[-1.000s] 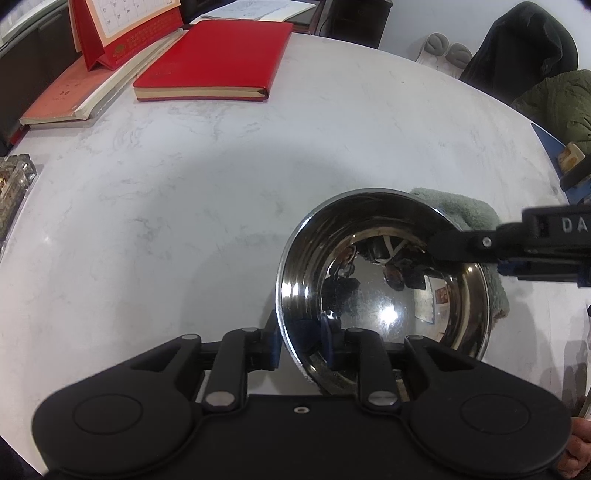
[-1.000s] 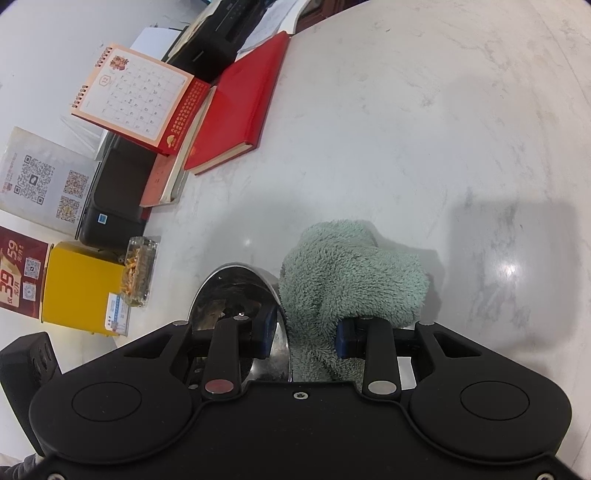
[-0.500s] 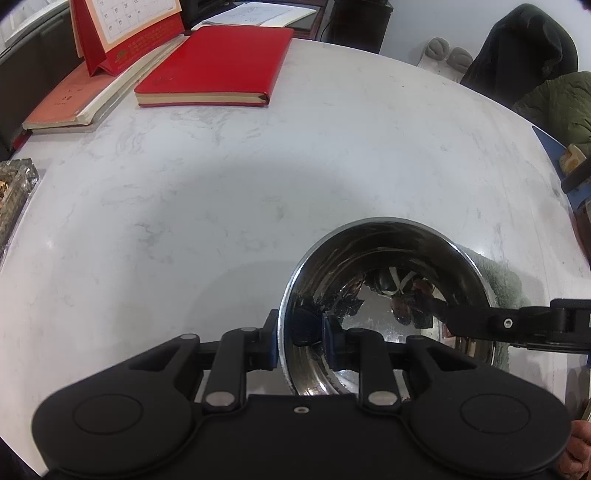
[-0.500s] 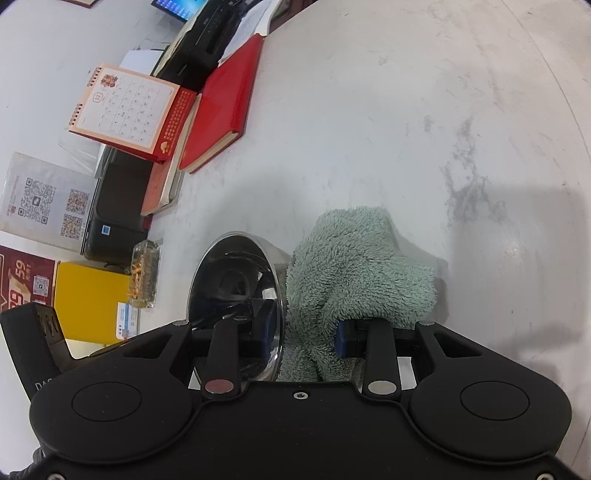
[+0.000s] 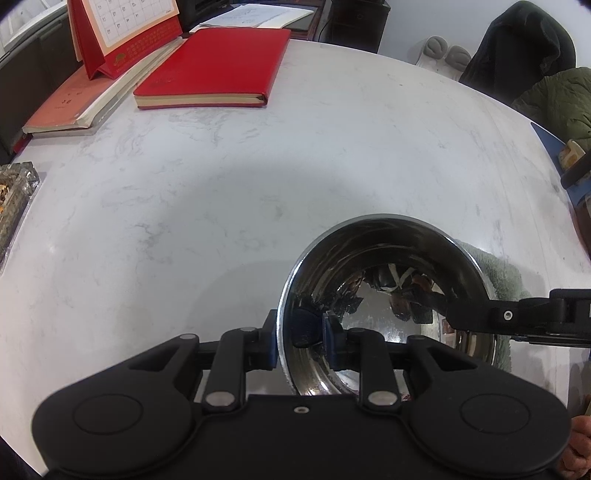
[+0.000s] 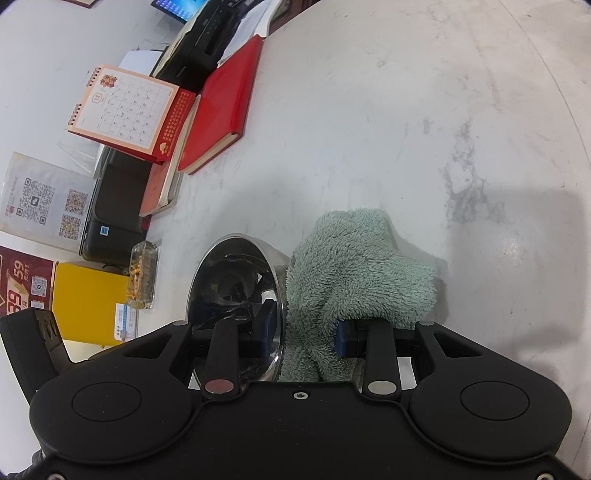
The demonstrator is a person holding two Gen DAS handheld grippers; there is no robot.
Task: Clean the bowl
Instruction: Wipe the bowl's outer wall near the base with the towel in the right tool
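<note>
A shiny steel bowl (image 5: 384,280) is tilted on its side over the white marble table (image 5: 221,206). My left gripper (image 5: 301,338) is shut on the bowl's near rim, one finger inside and one outside. My right gripper (image 6: 306,334) is shut on the bowl's rim together with a green fluffy cloth (image 6: 354,280), which is pressed against the bowl's outer wall. The bowl also shows in the right wrist view (image 6: 236,291). One finger of the right gripper (image 5: 480,314) reaches into the bowl in the left wrist view, with the cloth (image 5: 495,269) behind the bowl.
A red book (image 5: 214,70), a desk calendar (image 5: 122,29) and a thinner book (image 5: 74,103) lie at the table's far left. A clear box (image 5: 14,199) sits at the left edge. A yellow box (image 6: 88,306) and a black printer (image 6: 114,206) stand beyond.
The bowl has tilted and sunk lower in the left wrist view. The right gripper with the cloth has slid along the bowl's rim toward me.
</note>
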